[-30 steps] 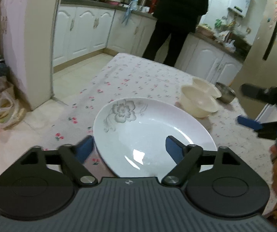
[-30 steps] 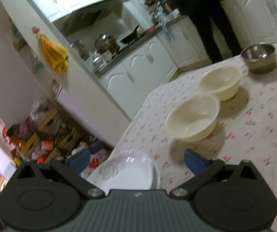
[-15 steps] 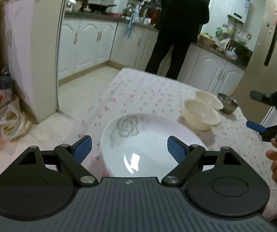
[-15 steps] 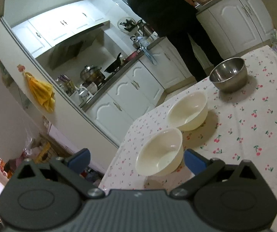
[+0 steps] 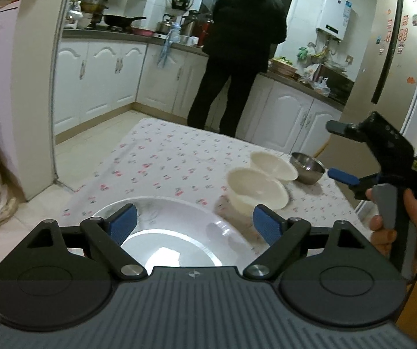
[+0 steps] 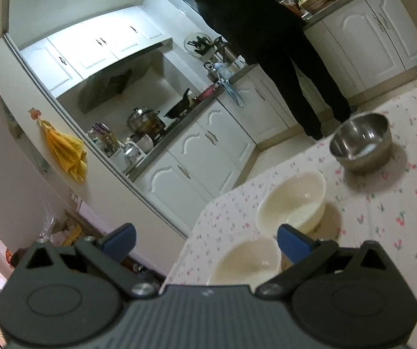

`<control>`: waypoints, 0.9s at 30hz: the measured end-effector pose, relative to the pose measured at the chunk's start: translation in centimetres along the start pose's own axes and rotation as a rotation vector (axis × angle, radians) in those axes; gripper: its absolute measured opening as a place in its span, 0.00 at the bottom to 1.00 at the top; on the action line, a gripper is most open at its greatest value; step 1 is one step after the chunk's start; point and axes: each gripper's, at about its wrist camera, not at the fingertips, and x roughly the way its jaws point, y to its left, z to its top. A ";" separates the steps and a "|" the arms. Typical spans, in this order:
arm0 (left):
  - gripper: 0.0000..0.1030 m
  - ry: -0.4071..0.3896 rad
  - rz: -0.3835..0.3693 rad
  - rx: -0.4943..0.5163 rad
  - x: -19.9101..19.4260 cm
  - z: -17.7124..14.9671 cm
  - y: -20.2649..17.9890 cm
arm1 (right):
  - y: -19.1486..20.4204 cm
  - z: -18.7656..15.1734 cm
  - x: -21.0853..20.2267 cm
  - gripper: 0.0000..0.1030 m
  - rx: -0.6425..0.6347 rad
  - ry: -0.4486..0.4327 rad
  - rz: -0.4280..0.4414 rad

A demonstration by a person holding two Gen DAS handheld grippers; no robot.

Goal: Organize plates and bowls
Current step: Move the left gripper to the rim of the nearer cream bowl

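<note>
Here my left hand-held gripper (image 5: 194,222) hangs with its blue pads spread wide and nothing between them, low over the near edge of the counter (image 5: 162,163) with its flowered cloth. Just beneath and ahead of those pads lies the white plate (image 5: 173,226), flat on the cloth, its rim passing under both fingertips; I cannot tell whether either pad touches it. Farther ahead and off to the right of this gripper stand two cream bowls side by side, the near cream bowl (image 5: 256,190) touching or nearly touching the far cream bowl (image 5: 274,165). Just beyond them sits the steel bowl (image 5: 307,167), close beside the far cream one.

My right hand-held gripper (image 6: 205,240) is open too, holding nothing, and it is tilted. The near cream bowl (image 6: 246,261) lies right below its gap, close to the right pad, partly hidden by the gripper body. The far cream bowl (image 6: 292,200) is just ahead of that pad, and the steel bowl (image 6: 361,142) is farther ahead to the right, apart from the cream pair. From the left wrist view I see my right hand (image 5: 394,218) gripping its handle out at the right, above the counter's far right edge. A person in black (image 5: 243,46) stands beyond the counter, back turned.
</note>
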 end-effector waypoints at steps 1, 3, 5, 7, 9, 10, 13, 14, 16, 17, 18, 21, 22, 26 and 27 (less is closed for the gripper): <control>1.00 0.000 -0.005 0.004 0.2 0.3 -0.3 | -0.1 0.2 0.1 1.00 0.003 -0.005 -0.002; 1.00 0.002 -0.015 0.015 0.7 0.7 -0.8 | -0.5 0.6 0.5 1.00 0.003 -0.006 -0.007; 1.00 0.007 -0.018 0.035 1.4 1.1 -1.4 | -0.8 0.7 0.8 1.00 0.005 -0.009 -0.001; 1.00 0.010 -0.025 0.050 2.1 1.4 -2.1 | -1.2 0.9 1.1 1.00 0.008 -0.006 0.003; 1.00 0.013 -0.032 0.064 3.0 1.8 -2.9 | -1.6 0.9 1.4 1.00 0.018 0.003 0.000; 1.00 0.017 -0.035 0.075 3.4 2.0 -3.4 | -1.9 1.0 1.5 1.00 0.028 0.006 0.001; 1.00 0.036 -0.040 0.106 4.7 2.6 -4.4 | -2.5 1.3 1.9 1.00 0.047 0.014 0.023; 1.00 0.041 -0.044 0.108 5.1 2.7 -4.6 | -2.7 1.4 2.1 1.00 0.052 0.021 0.037; 1.00 0.078 -0.046 0.108 6.1 3.0 -4.7 | -3.3 1.4 2.6 1.00 0.087 0.047 0.061; 1.00 0.098 -0.045 0.110 6.5 3.2 -4.8 | -3.7 1.4 2.9 1.00 0.115 0.068 0.077; 1.00 0.118 -0.043 0.109 7.1 3.4 -4.9 | -3.9 1.4 3.1 1.00 0.134 0.080 0.089; 1.00 0.162 -0.032 0.087 8.5 3.7 -5.1 | -4.2 1.2 3.6 1.00 0.158 0.105 0.108; 1.00 0.172 -0.032 0.073 9.1 3.9 -5.0 | -4.3 1.1 3.7 1.00 0.161 0.115 0.108; 1.00 0.199 -0.017 0.041 11.1 4.4 -4.9 | -4.7 0.8 4.7 1.00 0.199 0.178 0.113; 1.00 0.201 -0.010 0.045 11.6 4.5 -4.9 | -4.8 0.8 4.8 1.00 0.204 0.187 0.113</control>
